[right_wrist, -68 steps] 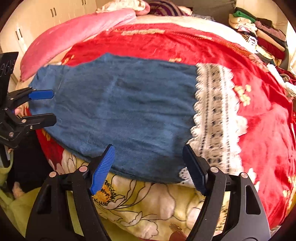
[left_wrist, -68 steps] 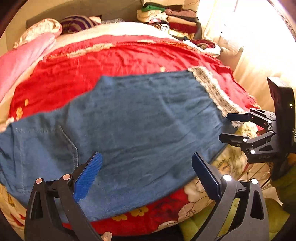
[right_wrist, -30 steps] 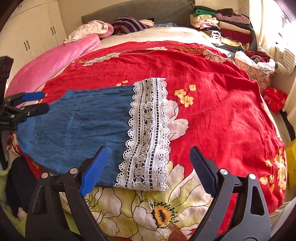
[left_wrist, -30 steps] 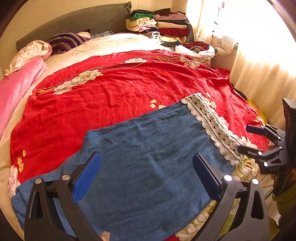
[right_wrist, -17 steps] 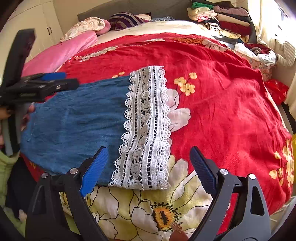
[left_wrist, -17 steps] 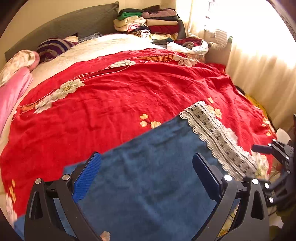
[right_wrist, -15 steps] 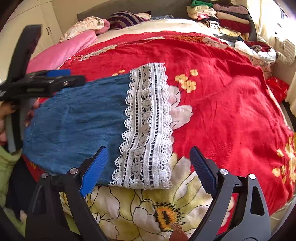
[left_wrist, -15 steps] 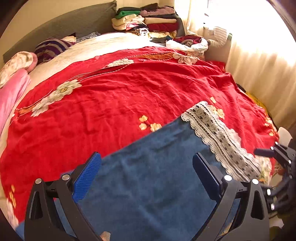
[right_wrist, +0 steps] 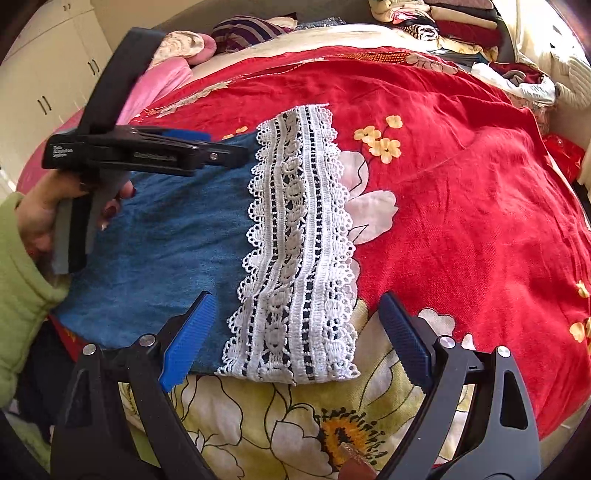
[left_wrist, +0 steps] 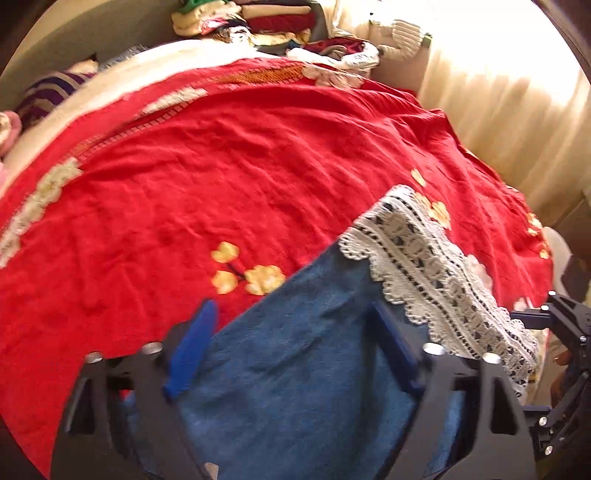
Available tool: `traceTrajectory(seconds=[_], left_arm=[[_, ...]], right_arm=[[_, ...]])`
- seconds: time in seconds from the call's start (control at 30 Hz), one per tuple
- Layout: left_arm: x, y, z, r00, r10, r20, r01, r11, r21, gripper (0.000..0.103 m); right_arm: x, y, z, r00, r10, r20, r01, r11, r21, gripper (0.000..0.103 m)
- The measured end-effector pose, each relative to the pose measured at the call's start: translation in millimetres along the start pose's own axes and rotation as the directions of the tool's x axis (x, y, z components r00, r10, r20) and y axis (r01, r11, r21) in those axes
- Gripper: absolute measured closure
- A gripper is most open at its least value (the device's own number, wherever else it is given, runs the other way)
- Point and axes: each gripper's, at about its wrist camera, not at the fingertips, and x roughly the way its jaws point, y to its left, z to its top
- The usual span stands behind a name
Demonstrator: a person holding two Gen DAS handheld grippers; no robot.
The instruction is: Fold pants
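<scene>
Blue denim pants with a white lace cuff lie flat near the bed's front edge. My right gripper stands open just above the cuff's near corner, and the lace lies between its blue pads without touching them. My left gripper hovers over the blue cloth next to the lace cuff. Its jaws are closing, with denim below them and nothing pressed. In the right wrist view the left gripper is over the leg's far edge, held by a hand in a green sleeve.
A red flowered bedspread covers the bed, with a yellow flowered sheet at the front edge. Folded clothes are piled at the back. Pink bedding lies far left, a curtain hangs right, and white cupboards stand left.
My left gripper has travelled along the pants towards the lace cuff and dropped lower, and its jaws stand narrower. My right gripper has sunk a little towards the cuff.
</scene>
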Motion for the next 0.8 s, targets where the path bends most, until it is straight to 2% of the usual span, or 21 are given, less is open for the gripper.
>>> traceTrajectory(seconds=[0.07,0.17,0.2,0.23,0.27,0.33,0.4,0.47,0.5,0.53,0.6,0.7,0.8], left_arm=[[3.5,-1.0,-2.0,1.000,-0.014,0.002,0.014,1.000,0.002,0.028],[5.7,-2.7,-3.6,0.999,-0.043,0.002,0.043,0.999,0.008,0.036],[5.7,-3.2,-4.1,0.999,-0.052,0.001,0.052,0.999,0.009,0.040],[5.3,-3.2,-4.5,0.998,-0.060,0.001,0.060,0.998,0.008,0.045],[5.2,-3.9,-4.4,0.998,-0.064,0.005,0.064,0.998,0.009,0.048],[5.0,-6.4,-4.5,0.998,-0.058,0.015,0.058,0.998,0.016,0.060],[4.5,-9.6,-5.7,0.998,-0.051,0.020,0.051,0.998,0.022,0.067],[5.0,-12.3,-6.2,0.999,-0.045,0.020,0.044,0.999,0.031,0.071],[5.4,-13.3,-5.9,0.999,-0.041,0.021,0.041,0.999,0.031,0.075],[4.8,-13.9,-5.5,0.999,-0.037,0.025,0.037,0.999,0.031,0.079],[1.4,-14.7,-5.9,0.999,-0.016,0.037,0.015,0.999,0.029,0.088],[-7.4,-14.8,-6.1,0.998,-0.015,0.061,0.014,1.000,0.016,0.093],[-21.3,-8.0,-9.4,0.994,-0.049,0.098,0.051,0.999,-0.014,0.095]], right_arm=[[1.7,-0.5,-0.7,1.000,0.005,-0.004,-0.005,1.000,0.004,0.020],[3.4,-0.2,-0.1,1.000,0.016,-0.008,-0.016,1.000,0.001,0.034],[3.0,0.4,1.0,1.000,0.023,-0.003,-0.023,1.000,0.000,0.044],[2.5,1.2,2.4,0.999,0.044,0.003,-0.044,0.999,-0.003,0.047],[3.0,2.8,3.4,0.998,0.055,0.003,-0.055,0.998,-0.006,0.047],[7.9,4.0,3.3,0.998,0.056,-0.010,-0.056,0.998,-0.010,0.047],[11.6,2.3,3.1,0.998,0.066,-0.016,-0.066,0.998,0.006,0.047],[13.0,3.3,4.3,0.997,0.075,-0.015,-0.075,0.997,-0.002,0.055],[14.2,5.4,5.4,0.996,0.086,-0.016,-0.087,0.996,-0.013,0.062],[15.6,7.6,7.1,0.996,0.089,-0.015,-0.090,0.996,-0.023,0.070],[14.5,12.3,8.2,0.993,0.118,-0.007,-0.119,0.992,-0.034,0.079],[9.4,25.1,11.3,0.988,0.154,0.007,-0.153,0.986,-0.068,0.081],[1.0,38.3,15.4,0.983,0.182,0.031,-0.178,0.979,-0.100,0.082]])
